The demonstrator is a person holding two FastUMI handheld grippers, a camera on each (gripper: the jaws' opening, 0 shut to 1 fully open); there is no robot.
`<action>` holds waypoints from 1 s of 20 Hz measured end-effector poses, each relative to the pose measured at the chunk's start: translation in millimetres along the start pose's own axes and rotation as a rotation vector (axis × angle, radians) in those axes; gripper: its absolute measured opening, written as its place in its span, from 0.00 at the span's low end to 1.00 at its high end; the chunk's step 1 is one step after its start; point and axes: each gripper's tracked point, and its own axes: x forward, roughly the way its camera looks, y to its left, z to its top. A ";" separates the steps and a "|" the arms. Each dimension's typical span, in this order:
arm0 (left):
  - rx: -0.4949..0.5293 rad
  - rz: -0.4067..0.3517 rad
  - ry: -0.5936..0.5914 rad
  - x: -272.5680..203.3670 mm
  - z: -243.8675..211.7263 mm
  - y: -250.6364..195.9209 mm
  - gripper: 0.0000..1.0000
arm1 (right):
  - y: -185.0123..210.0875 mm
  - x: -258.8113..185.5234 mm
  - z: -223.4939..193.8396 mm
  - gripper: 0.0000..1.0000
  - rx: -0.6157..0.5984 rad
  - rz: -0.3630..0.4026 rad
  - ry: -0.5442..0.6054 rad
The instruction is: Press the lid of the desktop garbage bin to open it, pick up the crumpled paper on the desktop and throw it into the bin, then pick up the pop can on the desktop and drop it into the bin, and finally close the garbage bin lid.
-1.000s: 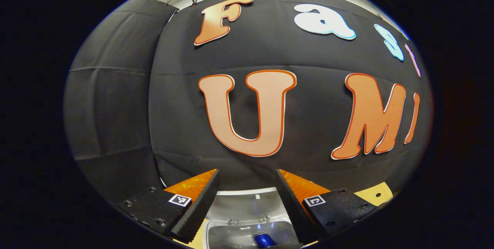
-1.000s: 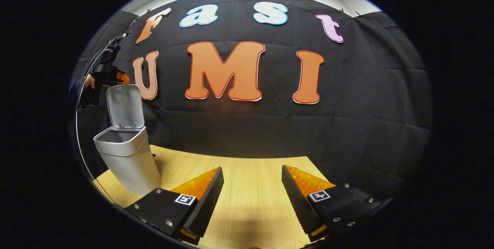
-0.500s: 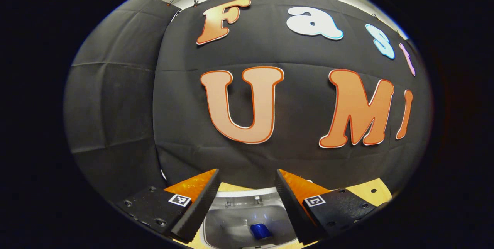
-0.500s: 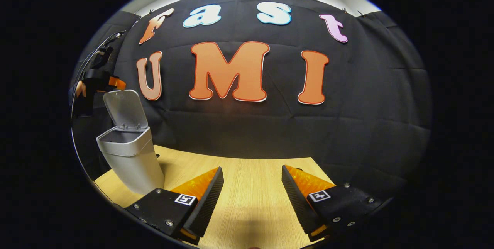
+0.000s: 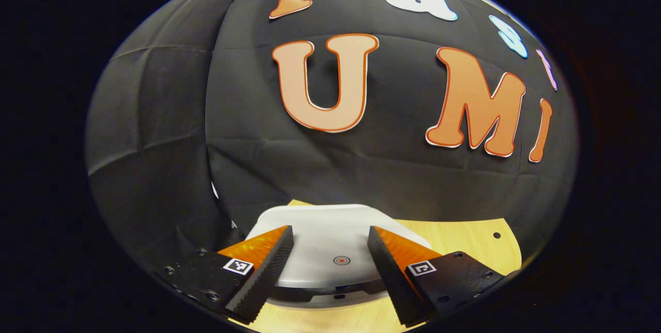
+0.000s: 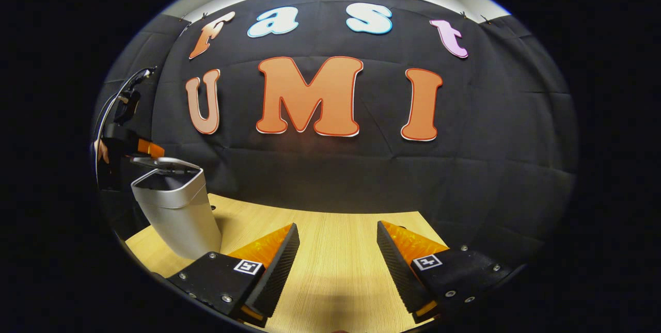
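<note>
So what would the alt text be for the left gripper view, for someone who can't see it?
A white bin lid with a small round mark on top sits tilted, almost shut, over the bin, just beyond the open left gripper. The bin stands on a light wooden table with a black cloth wall behind it.

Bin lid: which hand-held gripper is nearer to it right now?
Left. The left hand-held gripper hangs open right over the lid, which is almost down on the bin. The right hand-held gripper is open above the bare table, off to the bin's side.
</note>
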 end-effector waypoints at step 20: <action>0.072 0.051 0.030 -3.0 -43.6 -4.8 0.95 | -7.5 -1.7 -7.5 0.90 0.019 0.001 0.011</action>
